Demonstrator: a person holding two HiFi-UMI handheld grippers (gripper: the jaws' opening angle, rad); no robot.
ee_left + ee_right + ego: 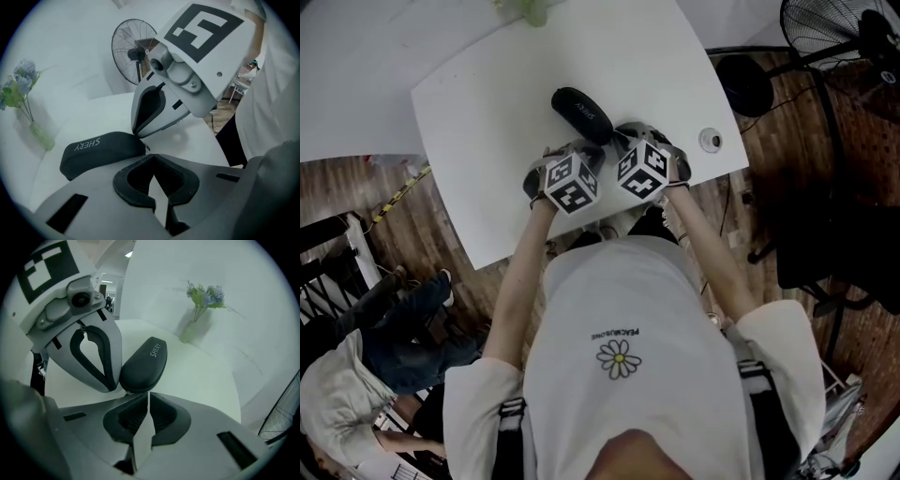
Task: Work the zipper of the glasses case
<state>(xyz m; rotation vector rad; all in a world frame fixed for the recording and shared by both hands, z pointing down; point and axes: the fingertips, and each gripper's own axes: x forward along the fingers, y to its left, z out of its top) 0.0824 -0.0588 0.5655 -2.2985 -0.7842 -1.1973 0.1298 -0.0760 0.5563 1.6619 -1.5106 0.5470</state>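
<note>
Converging on the near end of a black glasses case, two hand-held grippers meet over a white table while the person holding them looks steeply down along both bare forearms. The left gripper has its jaws pressed together at the tips, with nothing caught between them; those tips sit just beside the case's rounded end, where a small metal zipper pull sticks out. The right gripper is likewise drawn closed – only a thin seam of light runs between its dark pads, and no object shows in it – and its tips come up against the same end of the case from the other side.

The case lies flat and zipped shut on the tabletop, its long side running away from the person, with the word "SHERY" printed on its lid. The marker cubes on the two grippers stand side by side, nearly touching, just short of the case.

Farther back on the table a slim green vase holds pale blue flowers – well apart from the case. A standing fan rises beyond the table's edge, above a wooden floor.
</note>
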